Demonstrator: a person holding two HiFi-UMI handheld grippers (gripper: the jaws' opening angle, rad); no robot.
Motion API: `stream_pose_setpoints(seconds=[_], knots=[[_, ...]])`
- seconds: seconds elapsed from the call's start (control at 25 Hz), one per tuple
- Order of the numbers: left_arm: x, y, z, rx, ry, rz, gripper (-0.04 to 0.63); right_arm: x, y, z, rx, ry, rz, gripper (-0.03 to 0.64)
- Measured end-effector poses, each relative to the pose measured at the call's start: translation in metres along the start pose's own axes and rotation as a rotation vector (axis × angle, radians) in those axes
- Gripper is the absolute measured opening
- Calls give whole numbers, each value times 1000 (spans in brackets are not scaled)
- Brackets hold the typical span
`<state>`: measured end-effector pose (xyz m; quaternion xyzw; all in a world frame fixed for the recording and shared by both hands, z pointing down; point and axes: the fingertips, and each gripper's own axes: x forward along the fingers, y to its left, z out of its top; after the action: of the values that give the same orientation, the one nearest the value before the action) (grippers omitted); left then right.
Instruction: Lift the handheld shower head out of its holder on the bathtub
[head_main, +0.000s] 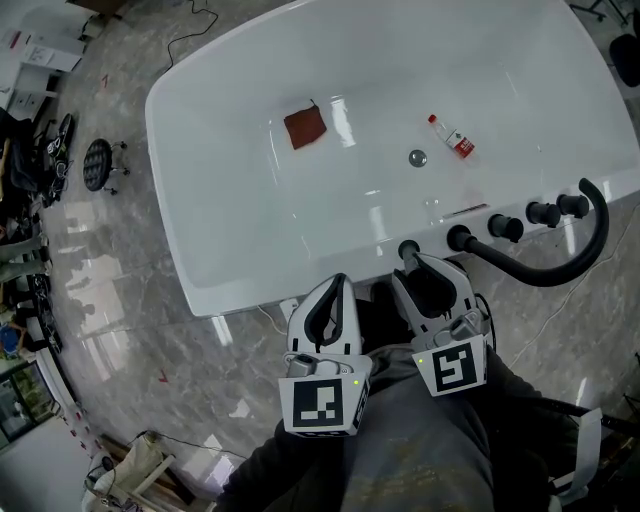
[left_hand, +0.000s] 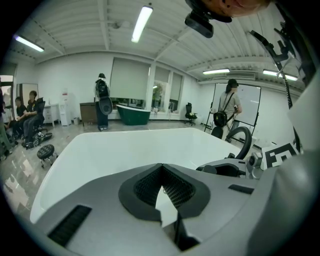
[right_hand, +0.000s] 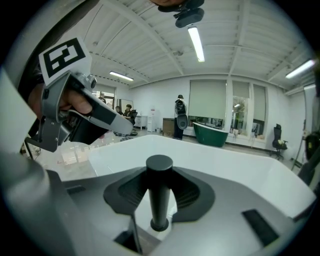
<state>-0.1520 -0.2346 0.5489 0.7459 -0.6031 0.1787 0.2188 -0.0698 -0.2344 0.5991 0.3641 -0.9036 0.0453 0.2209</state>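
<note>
The shower head (right_hand: 159, 195) stands upright in its holder on the near rim of the tub (head_main: 215, 215). It sits right between the jaws of the right gripper (head_main: 432, 272), which stand wide, with a gap on either side (pads not yet pressing, I judge). Its long axis is vertical, so the lift should go straight up once it is gripped. The left gripper (head_main: 333, 292), jaws together and empty, hangs just beside, farther from it.
</note>
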Motion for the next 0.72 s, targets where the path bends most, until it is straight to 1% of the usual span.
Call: stream_pose_setpoints(seconds=[0.4, 0.72], knots=[[-4, 1, 0, -7, 2, 8, 2, 1, 0, -1, 10, 9, 5, 143], [-13, 10, 17, -11, -24, 43, 2, -5, -7, 21, 15, -35, 1, 143]])
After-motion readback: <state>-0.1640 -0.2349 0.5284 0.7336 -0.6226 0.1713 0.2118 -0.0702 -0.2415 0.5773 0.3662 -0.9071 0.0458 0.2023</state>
